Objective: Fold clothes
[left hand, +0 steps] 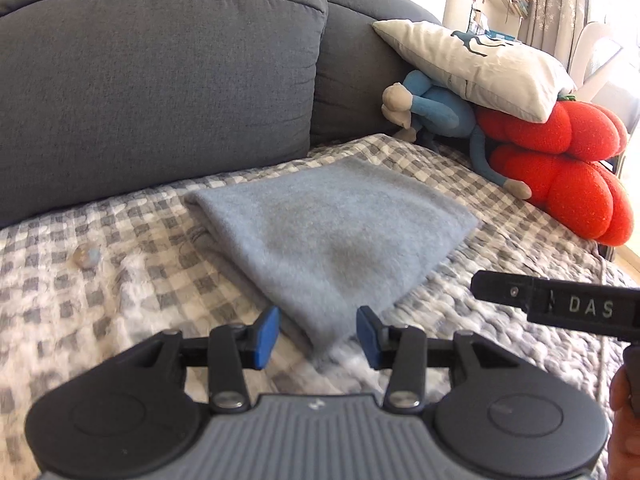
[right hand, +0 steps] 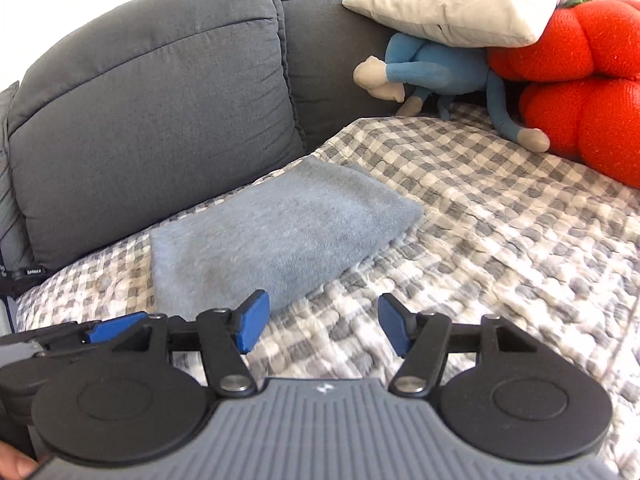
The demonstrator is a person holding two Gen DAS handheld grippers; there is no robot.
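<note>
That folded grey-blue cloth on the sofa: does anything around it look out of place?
The folded grey-blue fleece cloth lies neat and flat. One oddity: a small pale round object, too blurred to identify, sits alone on the checked grey-and-white cover to its left.

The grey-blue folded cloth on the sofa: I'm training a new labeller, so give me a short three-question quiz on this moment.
1. True or false: the left gripper grips the folded cloth.
2. What lies under the white pillow? A) blue plush monkey B) book C) shoe
3. What covers the sofa seat?

Key: 1 false, its fingers stand open at the cloth's near corner. 2 A. 3 a grey-and-white checked blanket.
</note>
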